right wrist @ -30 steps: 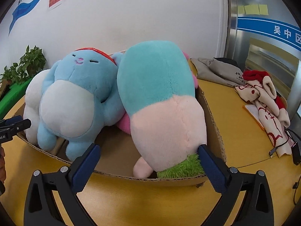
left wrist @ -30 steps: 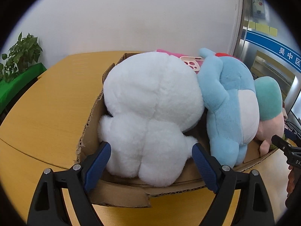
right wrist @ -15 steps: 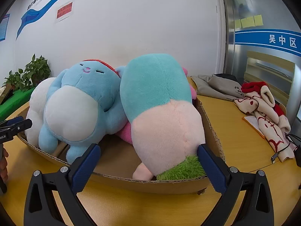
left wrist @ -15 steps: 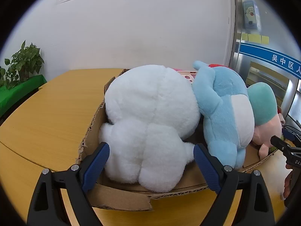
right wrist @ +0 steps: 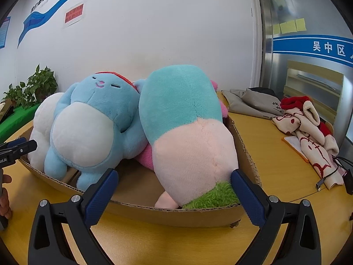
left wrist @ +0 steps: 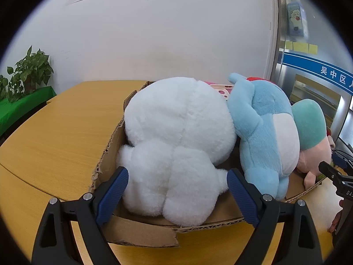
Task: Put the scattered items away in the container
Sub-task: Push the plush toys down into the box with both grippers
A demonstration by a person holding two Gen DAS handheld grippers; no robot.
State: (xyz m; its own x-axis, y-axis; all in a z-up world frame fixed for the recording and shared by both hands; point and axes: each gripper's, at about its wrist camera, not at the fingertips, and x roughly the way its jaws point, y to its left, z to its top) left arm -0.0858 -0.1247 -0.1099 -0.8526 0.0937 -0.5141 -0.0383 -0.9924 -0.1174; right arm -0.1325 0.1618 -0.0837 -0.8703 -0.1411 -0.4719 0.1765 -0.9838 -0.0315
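Note:
A cardboard box [left wrist: 141, 236] [right wrist: 176, 214] on the wooden table holds three plush toys. A white plush [left wrist: 176, 141] [right wrist: 42, 123] lies at its left end, a blue plush [left wrist: 267, 130] [right wrist: 92, 121] in the middle, and a teal-and-pink plush [right wrist: 187, 128] [left wrist: 311, 123] at the right end. My left gripper [left wrist: 177, 181] is open and empty, its jaws either side of the white plush's lower end. My right gripper [right wrist: 174, 181] is open and empty in front of the teal-and-pink plush.
A grey bag [right wrist: 253, 103] and a red-and-cream cloth toy [right wrist: 308, 128] lie on the table to the right of the box, with a cable [right wrist: 331, 174] near them. A potted plant [left wrist: 28, 72] stands far left. A white wall is behind.
Both grippers have tilted upward and drawn back slightly, so the box and plush toys sit lower in both views. The toys have not moved.

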